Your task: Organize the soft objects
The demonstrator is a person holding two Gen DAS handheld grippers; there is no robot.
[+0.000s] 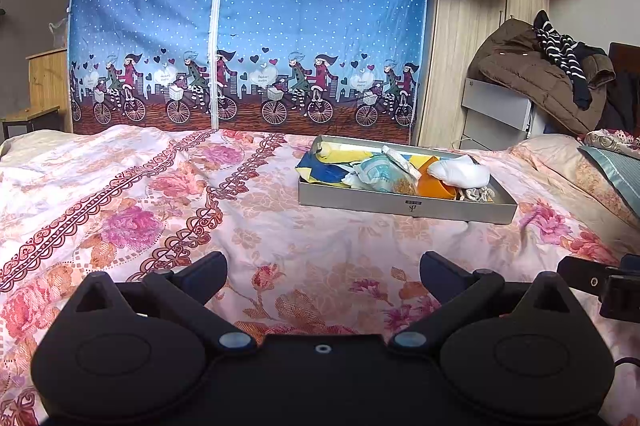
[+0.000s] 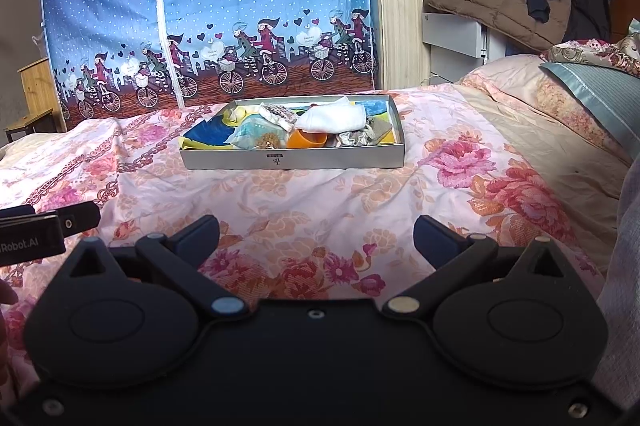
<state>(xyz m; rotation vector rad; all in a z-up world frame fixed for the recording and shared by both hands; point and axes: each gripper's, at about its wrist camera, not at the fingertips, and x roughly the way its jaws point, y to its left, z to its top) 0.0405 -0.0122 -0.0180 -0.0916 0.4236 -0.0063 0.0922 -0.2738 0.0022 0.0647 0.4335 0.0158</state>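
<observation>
A shallow grey box [image 1: 404, 207] [image 2: 292, 159] sits on the floral bedspread ahead of both grippers. It holds several soft items: a white folded cloth [image 1: 460, 172] [image 2: 334, 117], an orange piece [image 1: 434, 186] [image 2: 306, 139], a blue and yellow cloth [image 1: 324, 168] [image 2: 208, 135], a pale blue packet [image 1: 376, 172] [image 2: 256, 130] and a patterned scrunchie [image 1: 476, 194] [image 2: 354, 138]. My left gripper [image 1: 323, 272] is open and empty, low over the bedspread, short of the box. My right gripper [image 2: 316, 232] is open and empty, also short of the box.
The pink floral bedspread [image 1: 140, 206] [image 2: 480, 194] covers the bed. A blue fabric wardrobe [image 1: 248, 26] stands behind it. Coats [image 1: 536, 74] lie piled on a grey cabinet at the right. Pillows [image 2: 592, 94] lie at the right. The other gripper [image 1: 600, 286] [image 2: 40, 230] shows at each view's edge.
</observation>
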